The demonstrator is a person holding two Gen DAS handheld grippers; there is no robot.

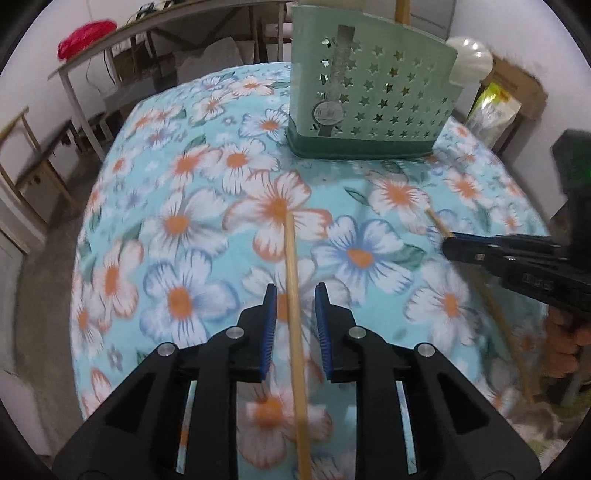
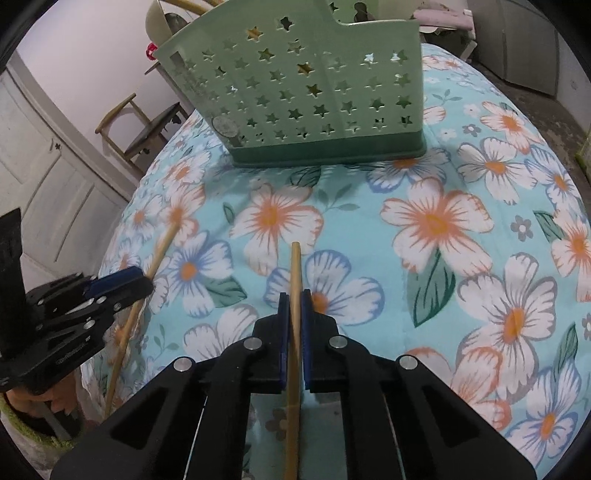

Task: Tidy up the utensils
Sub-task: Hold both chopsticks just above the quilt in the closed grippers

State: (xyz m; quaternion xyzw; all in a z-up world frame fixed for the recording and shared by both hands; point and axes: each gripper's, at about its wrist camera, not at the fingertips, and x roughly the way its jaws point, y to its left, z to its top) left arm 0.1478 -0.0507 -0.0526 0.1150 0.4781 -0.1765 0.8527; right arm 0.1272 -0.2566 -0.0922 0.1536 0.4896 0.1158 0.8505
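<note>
A pale green utensil holder (image 1: 369, 99) (image 2: 295, 92) with star-shaped holes stands at the far side of the floral tablecloth (image 1: 166, 221) (image 2: 443, 221). In the left wrist view a wooden chopstick (image 1: 291, 243) runs between the blue pads (image 1: 271, 306) of my left gripper (image 1: 296, 295). There is a gap on each side of it, so the gripper is open. In the right wrist view my right gripper (image 2: 294, 301) is shut on a second chopstick (image 2: 295, 262), whose tip points toward the holder. Each gripper also shows in the other's view: the right gripper (image 1: 448, 245) and the left gripper (image 2: 142, 282).
Wooden sticks poke out of the holder's top (image 1: 400, 11). A white round object (image 1: 472, 59) sits behind it. A wooden chair (image 2: 125, 122) and a white door (image 2: 44, 177) stand beyond the table's left edge. Shelving with a red bag (image 1: 86, 37) lines the far wall. A hand (image 1: 565, 343) holds the right gripper.
</note>
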